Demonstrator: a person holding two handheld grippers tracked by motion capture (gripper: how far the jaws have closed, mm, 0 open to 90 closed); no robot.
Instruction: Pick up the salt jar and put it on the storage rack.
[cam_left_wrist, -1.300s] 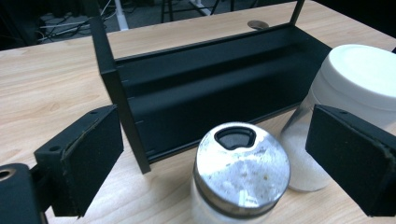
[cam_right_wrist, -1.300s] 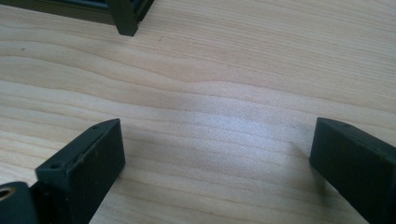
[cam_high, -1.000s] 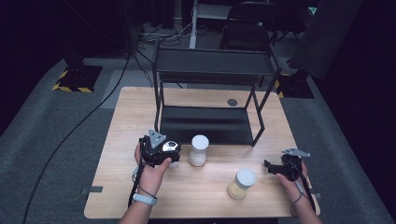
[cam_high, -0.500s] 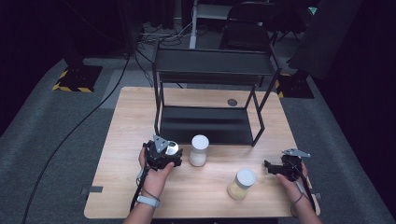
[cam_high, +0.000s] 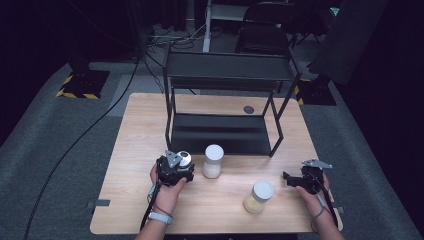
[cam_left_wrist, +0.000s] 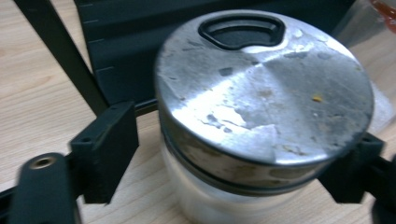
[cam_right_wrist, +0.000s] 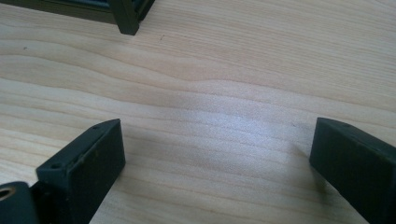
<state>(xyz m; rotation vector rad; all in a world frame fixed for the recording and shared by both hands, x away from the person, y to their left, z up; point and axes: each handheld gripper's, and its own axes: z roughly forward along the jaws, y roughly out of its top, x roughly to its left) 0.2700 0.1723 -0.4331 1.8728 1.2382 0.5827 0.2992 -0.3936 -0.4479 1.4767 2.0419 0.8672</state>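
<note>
The jar (cam_left_wrist: 261, 116), near left of the table (cam_high: 150, 130), sits between the just-closing jaws of the left gripper (cam_high: 174, 170); contact seems partial, so it could be tipped or dropped

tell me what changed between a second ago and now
The left gripper has sunk a little over the metal-lidded jar, and its jaws have just been closing with the jar between them; the left pad still shows a small gap, so no firm grip is seen. The right gripper, the white jar, the yellowish jar and the black shelf rack stayed put.
</note>
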